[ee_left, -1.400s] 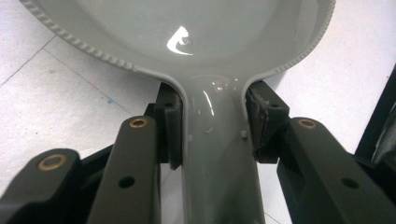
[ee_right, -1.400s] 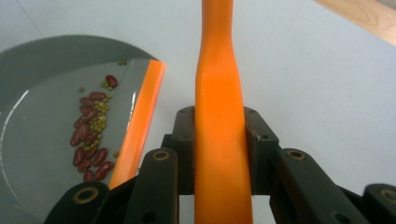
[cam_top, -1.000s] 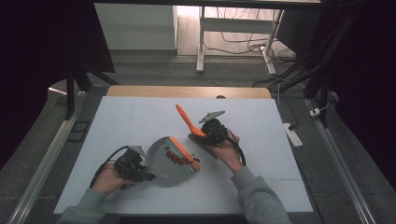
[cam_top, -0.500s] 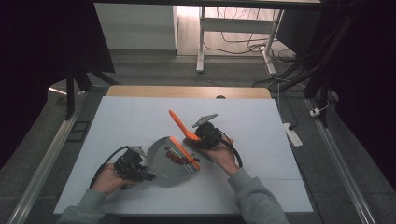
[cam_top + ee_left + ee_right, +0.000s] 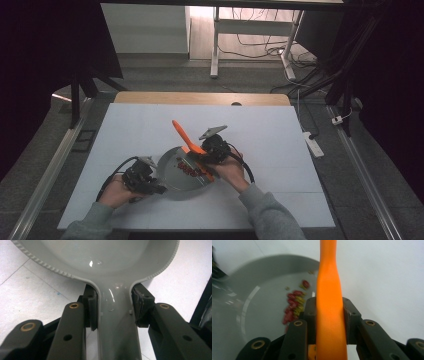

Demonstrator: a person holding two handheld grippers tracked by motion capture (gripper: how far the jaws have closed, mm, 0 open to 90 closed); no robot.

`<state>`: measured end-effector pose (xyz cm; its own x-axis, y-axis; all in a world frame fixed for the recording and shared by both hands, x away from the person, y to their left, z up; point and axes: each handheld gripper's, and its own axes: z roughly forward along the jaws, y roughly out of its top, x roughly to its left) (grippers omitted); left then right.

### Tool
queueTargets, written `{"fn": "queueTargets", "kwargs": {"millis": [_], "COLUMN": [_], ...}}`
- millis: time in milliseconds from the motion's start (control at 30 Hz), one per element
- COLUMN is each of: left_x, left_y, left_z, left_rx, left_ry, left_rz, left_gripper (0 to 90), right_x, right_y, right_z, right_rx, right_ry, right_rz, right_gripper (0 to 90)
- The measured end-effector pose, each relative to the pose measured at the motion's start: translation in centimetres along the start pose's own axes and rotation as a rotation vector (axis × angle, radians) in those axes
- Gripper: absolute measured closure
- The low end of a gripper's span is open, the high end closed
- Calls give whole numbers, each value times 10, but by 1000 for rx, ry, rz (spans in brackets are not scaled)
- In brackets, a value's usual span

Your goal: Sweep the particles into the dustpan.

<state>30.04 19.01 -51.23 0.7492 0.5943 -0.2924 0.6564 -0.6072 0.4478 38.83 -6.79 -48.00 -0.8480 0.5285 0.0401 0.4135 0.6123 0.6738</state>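
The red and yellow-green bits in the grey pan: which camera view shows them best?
The right gripper view: the bits lie close on the pan floor, slightly blurred, beside the orange tool. In the high view they are a small red patch. The left gripper view gives the pan's handle and rim.

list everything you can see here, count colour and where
pan: 1, grey, on the near middle of the table, handle clamped by the left gripper
spatula: 1, orange, held over the pan's right side
food bits: a small heap, red and yellowish, inside the pan
table: 1, white top with a wooden far edge
power strip: 1, white, on the floor right of the table
left gripper: 1, black, shut on the pan handle
right gripper: 1, black, shut on the spatula
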Motion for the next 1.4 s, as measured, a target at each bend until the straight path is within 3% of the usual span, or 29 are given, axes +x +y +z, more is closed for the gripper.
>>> {"fn": "queueTargets", "kwargs": {"millis": [100,233,300,400,500,800,1400], "left_x": [0,0,0,0,0,0,0], "left_y": [0,0,0,0,0,0,-5], "left_z": [0,0,0,0,1,1,3], "left_rx": [2,1,2,2,2,0,-37], "left_ry": [1,1,1,-1,-1,4,10], "left_rz": [0,0,0,0,0,1,8], "left_gripper": [619,619,619,619,619,619,618], "right_x": [7,18,22,22,13,-3,-12], "right_y": [2,6,9,12,12,8,3], "right_z": [2,2,0,-8,-18,-23,-29], "right_rx": [-19,-59,-81,-115,-138,-138,-139], "right_ry": [18,116,132,117,83,37,-2], "right_rz": [-8,9,0,-14,2,25,16], "right_gripper": [705,705,705,705,705,704,705]}}
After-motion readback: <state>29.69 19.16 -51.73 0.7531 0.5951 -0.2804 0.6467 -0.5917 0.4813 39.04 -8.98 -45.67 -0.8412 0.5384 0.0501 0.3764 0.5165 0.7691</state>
